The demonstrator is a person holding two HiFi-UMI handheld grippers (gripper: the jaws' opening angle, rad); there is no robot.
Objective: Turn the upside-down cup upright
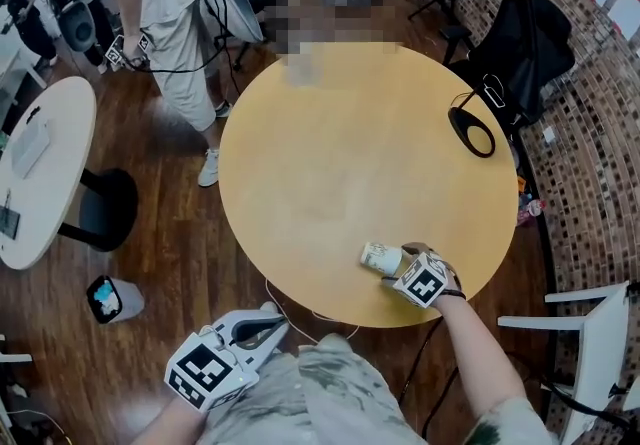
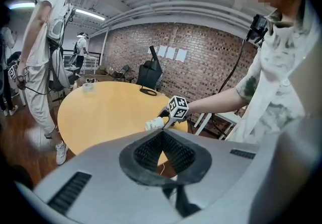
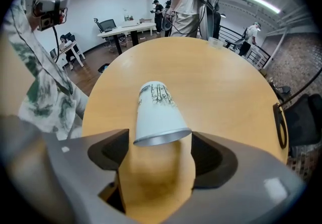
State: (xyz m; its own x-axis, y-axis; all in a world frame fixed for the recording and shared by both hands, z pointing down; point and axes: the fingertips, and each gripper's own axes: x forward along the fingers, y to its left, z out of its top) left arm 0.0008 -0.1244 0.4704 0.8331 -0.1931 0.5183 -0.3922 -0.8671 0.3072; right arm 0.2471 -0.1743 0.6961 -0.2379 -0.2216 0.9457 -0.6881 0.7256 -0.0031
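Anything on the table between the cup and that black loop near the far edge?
Nothing: only bare tabletop lies between the cup and the black loop, as the head view shows; the right gripper view agrees.

In the head view the right gripper (image 1: pixel 399 271) hides one end of the cup (image 1: pixel 379 256).

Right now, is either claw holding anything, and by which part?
The right claw grips the paper cup at its rim end, one jaw on each side. The left claw is shut on nothing.
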